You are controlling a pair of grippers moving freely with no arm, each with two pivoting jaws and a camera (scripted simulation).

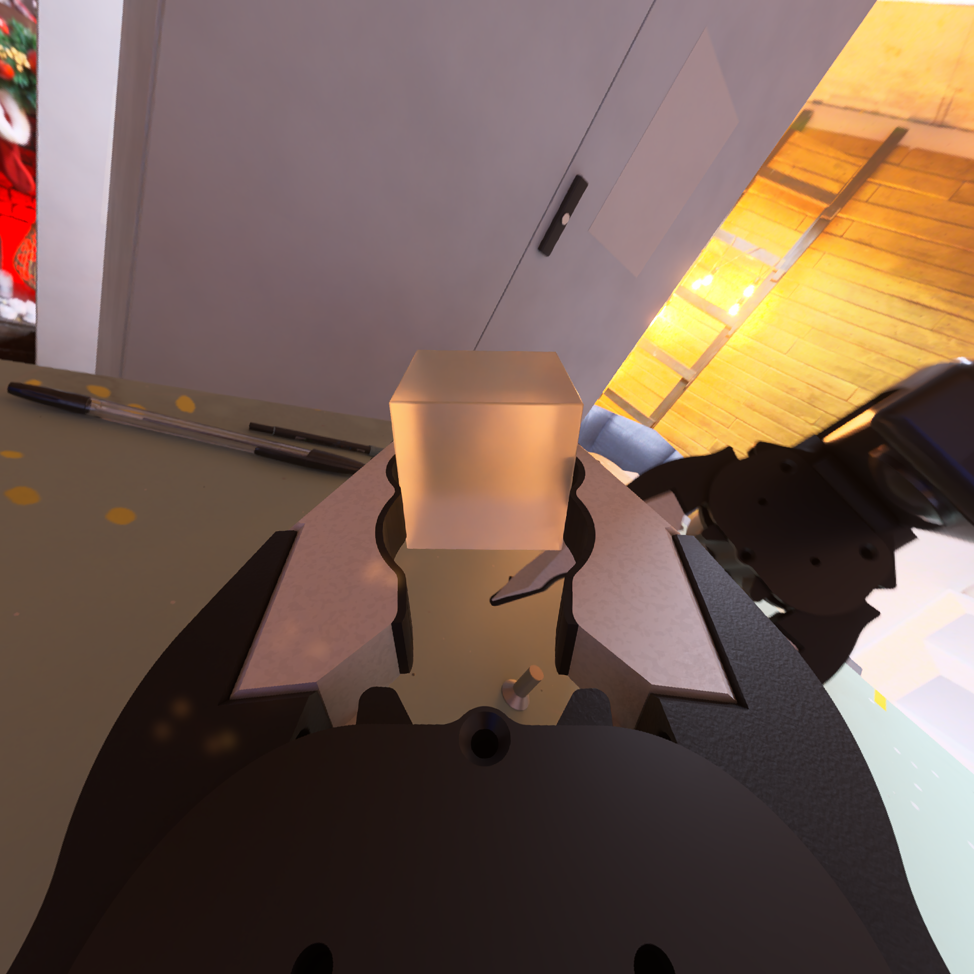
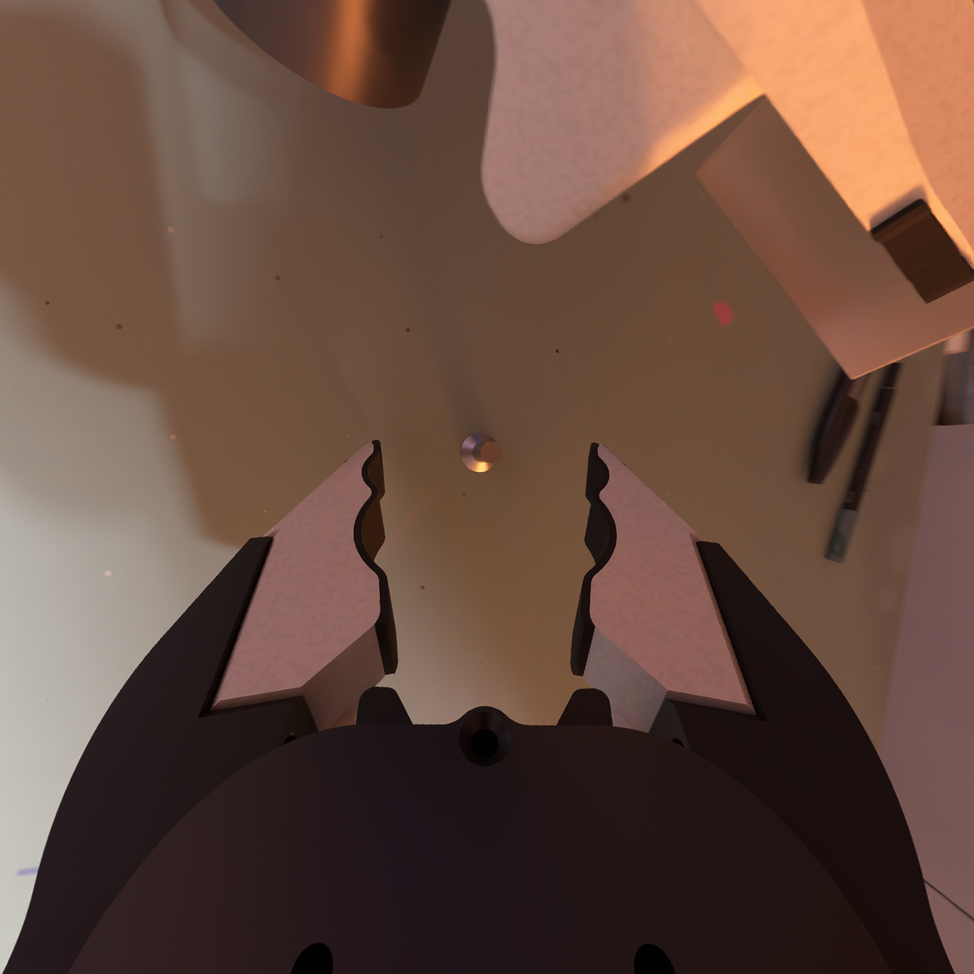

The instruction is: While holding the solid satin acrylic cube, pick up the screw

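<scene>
Here, at centre frame of the left wrist view, the left hand-held gripper (image 1: 482, 506) is clamped on a frosted, translucent satin acrylic cube (image 1: 482, 453) above the olive desk (image 1: 105, 569). In the right wrist view, the right hand-held gripper (image 2: 485, 448) hangs with fingers apart over a small silver metal screw (image 2: 480, 452), which stands on its head at mid-frame, between the fingertips.

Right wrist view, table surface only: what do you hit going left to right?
Left fingertip of the right gripper → screw, standing on its head between the open jaws → right fingertip → red dot → two pens near the right edge.
</scene>
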